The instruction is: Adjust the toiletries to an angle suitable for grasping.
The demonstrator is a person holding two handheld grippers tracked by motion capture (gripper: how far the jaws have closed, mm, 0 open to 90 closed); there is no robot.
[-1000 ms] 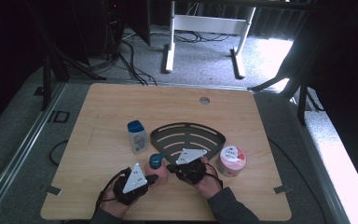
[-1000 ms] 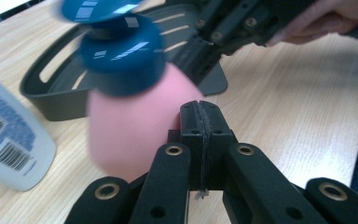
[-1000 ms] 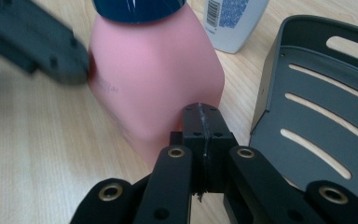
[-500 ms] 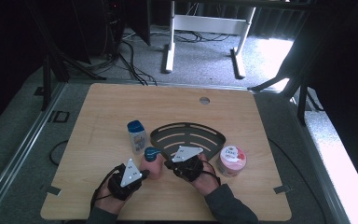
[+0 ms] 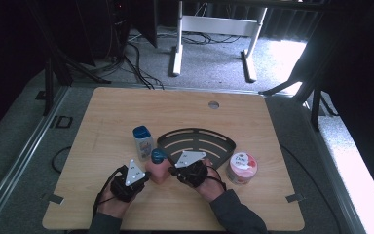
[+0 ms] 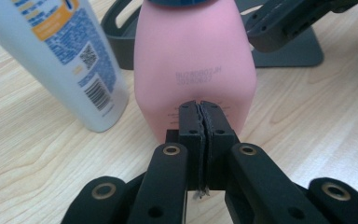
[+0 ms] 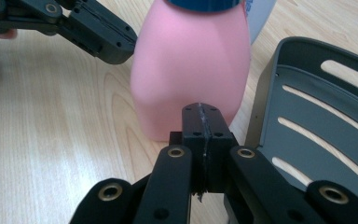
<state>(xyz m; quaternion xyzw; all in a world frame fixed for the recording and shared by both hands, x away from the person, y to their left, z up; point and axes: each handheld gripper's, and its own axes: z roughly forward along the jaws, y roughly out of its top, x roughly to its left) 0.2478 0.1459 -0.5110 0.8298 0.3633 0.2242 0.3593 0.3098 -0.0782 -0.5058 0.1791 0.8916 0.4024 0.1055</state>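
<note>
The pink plastic bottle with a dark blue cap [image 5: 158, 168] stands upright on the pale wooden table [image 5: 102, 122] in the high view, its long axis vertical and the cap on top, just in front of the dark grey slotted tray [image 5: 197, 142] and near the white bottle with a blue cap [image 5: 142, 141]. The left gripper [image 5: 143, 176] sits at its left and the right gripper [image 5: 171, 170] at its right, both tips right against it. A round pink-and-white jar [image 5: 242, 167] stands right of the tray.

In the left gripper view, the left gripper [image 6: 199, 109] has its jaws pressed together with nothing between them, the tip at or against the pink bottle's [image 6: 196, 65] lower wall; the white bottle [image 6: 60, 56] stands just beside it.

In the right gripper view, the right gripper [image 7: 201, 114] is likewise closed and empty, its tip at the pink bottle's [image 7: 191, 65] base, the tray [image 7: 317, 116] alongside.
</note>
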